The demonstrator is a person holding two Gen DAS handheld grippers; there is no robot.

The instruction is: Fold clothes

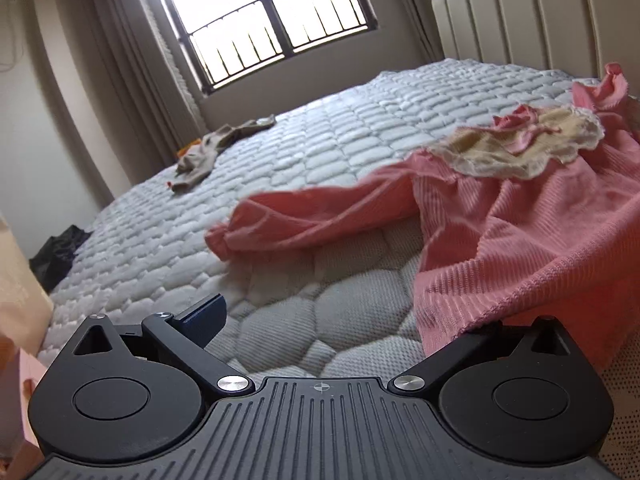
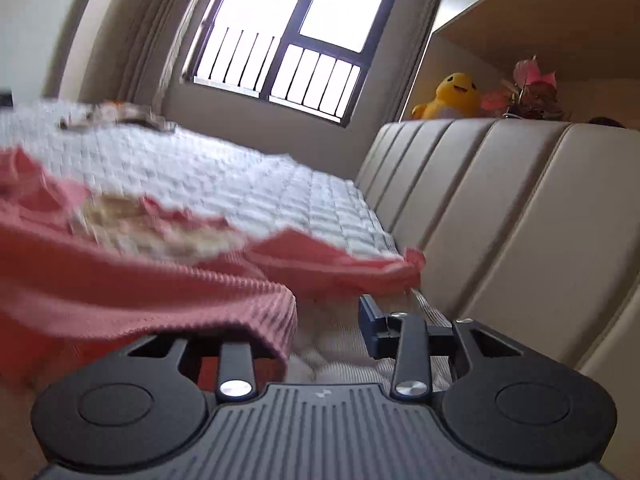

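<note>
Pink dress (image 1: 520,216) with cream collar lies rumpled on the near right of the bed (image 1: 320,140), unfolded. Left tongs (image 1: 340,320) stand apart, hem draped over one finger. Right tongs (image 2: 320,320): gap visible, grip unclear. Beige garment (image 1: 216,148) waits far left. Folding barely begun.

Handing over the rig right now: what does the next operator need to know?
Left hand-held gripper: open, pink garment hem draped over one finger.
Right hand-held gripper: jaws apart, not clamped; hem over one finger.
Pink garment lies crumpled on the mattress near the headboard, cream collar up. Beige garment at the far edge.
Done: no fold yet.
Left: spread the pink garment flat, fold it, then the beige one.
</note>
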